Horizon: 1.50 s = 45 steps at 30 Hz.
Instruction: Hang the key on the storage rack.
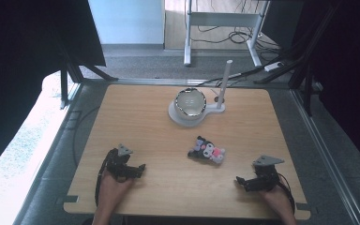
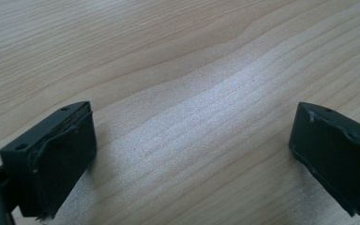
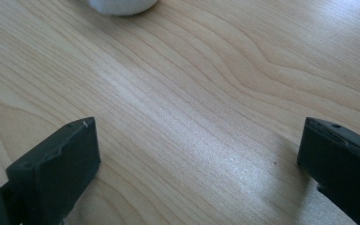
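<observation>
Your bowl (image 1: 191,102) sits on a white stand (image 1: 180,117) at the far middle of the wooden table (image 1: 136,117), with a white post (image 1: 224,84) rising upright just to its right from the same base. The bowl's inside looks pale and shiny; you cannot tell from the high view whether anything lies in it.

The small toy (image 1: 207,151), black with pink and lilac patches, lies on the bare wood nearer you, between the bowl and your right gripper (image 1: 244,182) and apart from both.

The high view gives you the whole layout: both forearms coming in from the near edge, the left gripper (image 1: 133,169) low at the near left, the right one at the near right, each with its grey plate on top. The left gripper view adds close wood grain between its 2 black jaws. The right gripper view adds a pale rounded edge (image 3: 121,5) at its top border, which you cannot identify for certain.

Both grippers stand wide open, holding nothing, jaws close above the tabletop and angled inward toward the middle.
</observation>
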Each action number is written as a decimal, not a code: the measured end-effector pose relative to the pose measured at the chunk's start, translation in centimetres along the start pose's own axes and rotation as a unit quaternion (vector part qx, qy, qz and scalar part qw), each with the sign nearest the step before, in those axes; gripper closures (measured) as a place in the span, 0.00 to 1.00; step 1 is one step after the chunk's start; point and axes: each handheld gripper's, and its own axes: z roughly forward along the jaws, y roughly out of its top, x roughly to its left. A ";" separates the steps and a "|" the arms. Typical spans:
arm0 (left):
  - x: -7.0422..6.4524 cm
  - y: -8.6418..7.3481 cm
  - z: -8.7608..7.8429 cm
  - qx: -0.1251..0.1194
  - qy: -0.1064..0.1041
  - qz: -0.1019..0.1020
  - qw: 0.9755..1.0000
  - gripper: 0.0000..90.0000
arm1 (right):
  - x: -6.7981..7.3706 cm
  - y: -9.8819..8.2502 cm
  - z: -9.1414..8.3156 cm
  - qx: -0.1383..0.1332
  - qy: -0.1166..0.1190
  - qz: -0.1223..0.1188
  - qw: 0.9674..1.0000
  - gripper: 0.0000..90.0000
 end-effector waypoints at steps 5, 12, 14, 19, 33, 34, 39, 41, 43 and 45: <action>0.0 0.0 0.0 0.000 0.000 0.000 1.000 0.01 | 0.0 0.2 -0.1 0.003 0.006 -0.004 1.000 0.00; 0.0 0.0 0.0 0.000 0.000 0.000 1.000 0.01 | 0.0 1.1 -0.5 0.013 0.010 -0.023 1.000 0.00; 0.0 0.0 0.0 0.000 0.000 0.000 1.000 0.01 | -0.1 1.3 -0.5 0.017 0.013 -0.028 0.999 0.00; 0.0 0.0 0.0 0.000 0.000 0.000 1.000 0.01 | -0.3 2.2 -0.5 0.025 0.017 -0.042 0.999 0.00; 0.0 0.0 0.0 0.000 0.000 0.000 1.000 0.01 | -0.5 4.2 0.5 0.063 0.037 -0.059 0.996 0.00; 0.0 0.0 0.0 0.000 0.000 0.000 1.000 0.01 | -0.5 4.3 0.5 0.064 0.037 -0.060 0.995 0.00; 0.0 0.0 0.0 0.000 0.000 0.000 1.000 0.01 | -0.5 5.2 0.8 0.078 0.039 -0.069 0.994 0.00; 0.0 0.0 0.0 0.000 0.000 0.000 1.000 0.01 | -0.5 5.6 0.9 0.085 0.041 -0.073 0.993 0.00; 0.0 0.0 0.0 0.000 0.000 0.000 1.000 0.01 | -0.5 5.9 1.1 0.090 0.043 -0.077 0.992 0.00; 0.0 0.0 0.0 0.000 0.000 0.000 1.000 0.01 | -0.5 6.3 1.3 0.098 0.048 -0.080 0.991 0.00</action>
